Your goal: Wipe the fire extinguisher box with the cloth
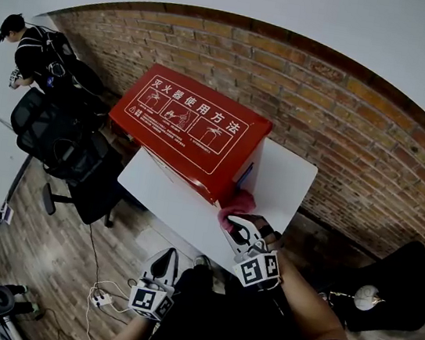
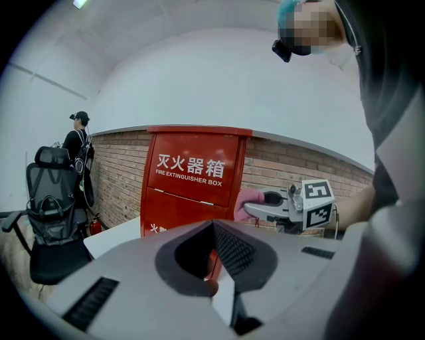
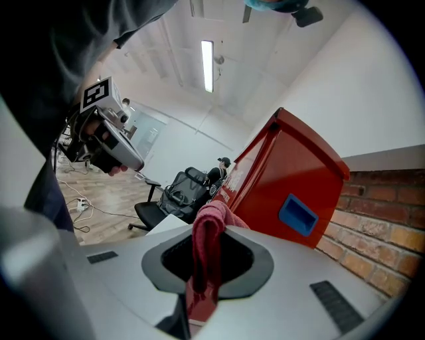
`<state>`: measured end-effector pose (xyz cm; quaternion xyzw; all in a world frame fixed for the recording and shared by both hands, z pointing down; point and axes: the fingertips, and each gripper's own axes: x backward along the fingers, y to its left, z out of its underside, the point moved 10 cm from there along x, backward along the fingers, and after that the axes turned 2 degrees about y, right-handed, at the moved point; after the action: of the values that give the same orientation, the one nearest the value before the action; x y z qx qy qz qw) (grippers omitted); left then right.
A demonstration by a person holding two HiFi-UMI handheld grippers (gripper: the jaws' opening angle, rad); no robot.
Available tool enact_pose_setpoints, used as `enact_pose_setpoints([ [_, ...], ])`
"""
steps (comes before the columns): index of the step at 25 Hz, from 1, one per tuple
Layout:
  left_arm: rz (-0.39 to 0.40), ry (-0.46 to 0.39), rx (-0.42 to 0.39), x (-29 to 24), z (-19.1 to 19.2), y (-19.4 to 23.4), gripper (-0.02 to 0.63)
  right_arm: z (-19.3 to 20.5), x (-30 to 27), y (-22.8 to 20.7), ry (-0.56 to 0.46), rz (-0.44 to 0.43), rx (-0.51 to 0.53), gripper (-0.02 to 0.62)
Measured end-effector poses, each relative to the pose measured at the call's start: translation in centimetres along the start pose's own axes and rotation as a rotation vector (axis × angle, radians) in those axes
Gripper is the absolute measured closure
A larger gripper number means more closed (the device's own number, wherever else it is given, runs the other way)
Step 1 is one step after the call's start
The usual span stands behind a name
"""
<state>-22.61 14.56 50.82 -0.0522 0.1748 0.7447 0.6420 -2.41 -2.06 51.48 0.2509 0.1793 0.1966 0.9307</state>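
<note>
The red fire extinguisher box [image 1: 191,126] stands on a white table [image 1: 165,198] against the brick wall; its front shows white lettering [image 2: 192,176]. My right gripper [image 1: 237,226] is at the box's near right corner, shut on a pink cloth [image 1: 237,203]. In the right gripper view the cloth [image 3: 209,232] hangs folded between the jaws [image 3: 206,269], close to the box's side [image 3: 285,179] with its blue recessed handle [image 3: 297,216]. My left gripper [image 1: 160,263] is low, in front of the table, shut and holding nothing [image 2: 212,275].
A black office chair [image 1: 58,142] stands left of the table, with a person [image 1: 32,51] behind it. Cables and a power strip [image 1: 98,296] lie on the wooden floor. Dark bags [image 1: 408,290] sit at the right. A brick wall [image 1: 346,122] backs the table.
</note>
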Motion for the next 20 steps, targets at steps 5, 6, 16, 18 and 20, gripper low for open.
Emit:
enact_pose_setpoints([
  [5,-0.002,-0.006,-0.014,0.1,0.2,0.1,0.589,1.0,-0.4,0.5,0.014,-0.019,-0.006,0.529],
  [6,-0.005,-0.006,-0.013,0.1,0.3,0.1,0.589,1.2,-0.5,0.6,0.016,-0.022,-0.009,0.529],
  [16,0.001,-0.003,-0.007,0.2,0.6,0.0,0.589,3.8,-1.5,2.1,0.062,-0.055,-0.024,0.529],
  [18,-0.002,-0.003,-0.005,0.3,0.5,0.0,0.589,4.3,-1.7,2.5,0.073,-0.058,-0.024,0.529],
  [20,-0.005,-0.002,-0.010,0.3,0.5,0.0,0.589,4.5,-1.8,2.7,0.085,-0.065,-0.028,0.529],
])
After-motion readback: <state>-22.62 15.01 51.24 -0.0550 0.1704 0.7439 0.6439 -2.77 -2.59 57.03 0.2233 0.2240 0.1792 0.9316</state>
